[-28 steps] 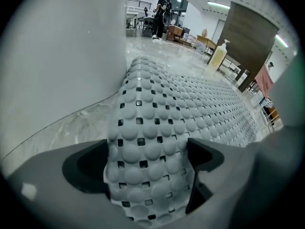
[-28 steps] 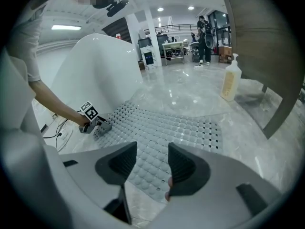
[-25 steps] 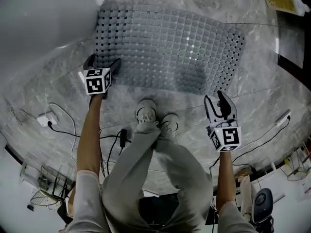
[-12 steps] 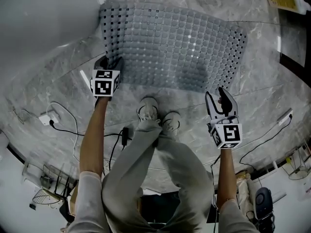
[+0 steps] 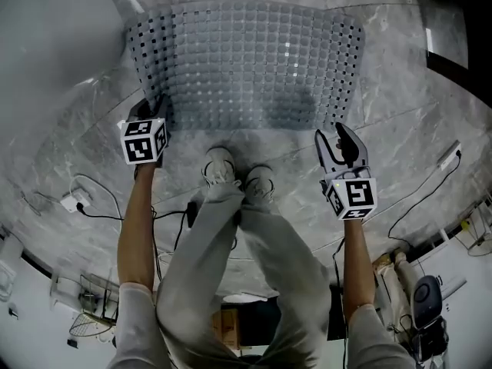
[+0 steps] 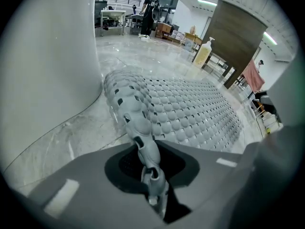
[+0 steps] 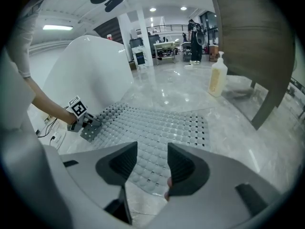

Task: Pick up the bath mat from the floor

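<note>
ITEM: pale grey rectangular rubbery bath mat [image 5: 246, 68], studded with round bumps, square holes along its borders.

LOCATION: spread on the grey marbled stone floor [image 5: 407, 121], just ahead of the person's pale shoes [image 5: 234, 177], its left side near a large white rounded tub [image 5: 46, 29]; mostly flat; near-left corner raised off the floor.

LEFT GRIPPER [image 5: 150, 108]: jaws have just been closing, now clamped on that near-left corner; in the left gripper view the mat's edge curls up in a narrow fold and ends pinched between the pads.

RIGHT GRIPPER [image 5: 336, 134]: jaws apart, nothing pressed between them; hovering over the floor just short of the near-right corner; the mat's edge shows beyond the gap in the right gripper view.

HANDLING (judged): soft and floppy, since the held edge folds readily; probably light; likely to sag and trail if raised by one corner; the underside may cling to smooth stone, so peel rather than jerk.

HOLD POINTS (judged): perforated border at the corners; near-right corner suits the free claw, spreading the load.
</note>
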Demonstrator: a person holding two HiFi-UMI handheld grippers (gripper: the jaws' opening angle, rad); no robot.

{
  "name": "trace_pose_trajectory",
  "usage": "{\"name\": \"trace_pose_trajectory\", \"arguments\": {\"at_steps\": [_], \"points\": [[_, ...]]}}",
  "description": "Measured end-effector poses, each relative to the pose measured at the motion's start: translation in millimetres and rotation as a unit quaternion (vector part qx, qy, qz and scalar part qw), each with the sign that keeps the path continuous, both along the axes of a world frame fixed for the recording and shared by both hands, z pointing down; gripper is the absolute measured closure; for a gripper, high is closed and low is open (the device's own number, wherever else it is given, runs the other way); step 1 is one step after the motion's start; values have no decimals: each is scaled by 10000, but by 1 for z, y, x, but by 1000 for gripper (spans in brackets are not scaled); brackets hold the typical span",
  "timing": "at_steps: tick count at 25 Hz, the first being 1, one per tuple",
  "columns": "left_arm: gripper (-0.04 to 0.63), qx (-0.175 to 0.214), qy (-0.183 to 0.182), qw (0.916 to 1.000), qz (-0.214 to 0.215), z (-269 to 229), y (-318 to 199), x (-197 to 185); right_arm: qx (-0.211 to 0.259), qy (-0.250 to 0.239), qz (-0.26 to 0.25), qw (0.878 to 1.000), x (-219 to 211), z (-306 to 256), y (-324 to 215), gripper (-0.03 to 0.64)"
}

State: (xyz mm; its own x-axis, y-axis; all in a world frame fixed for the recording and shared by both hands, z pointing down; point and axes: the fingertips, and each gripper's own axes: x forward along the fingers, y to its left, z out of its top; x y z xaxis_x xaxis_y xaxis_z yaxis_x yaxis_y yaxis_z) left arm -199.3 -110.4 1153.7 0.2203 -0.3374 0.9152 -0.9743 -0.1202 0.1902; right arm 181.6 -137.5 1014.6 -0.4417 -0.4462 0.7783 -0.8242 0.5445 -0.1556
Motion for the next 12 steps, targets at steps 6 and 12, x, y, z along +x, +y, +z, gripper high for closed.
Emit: {"name": "trace_pose_trajectory", "arguments": {"at_steps": [6,12], "points": [[532,-56,-20,10000,-5,1,-1,2,-106,16,617,9980,44,20,0,410],[532,-124,-73,9999,38,2,1,-1,-266,76,688,9972,60,44,-5,315]]}}
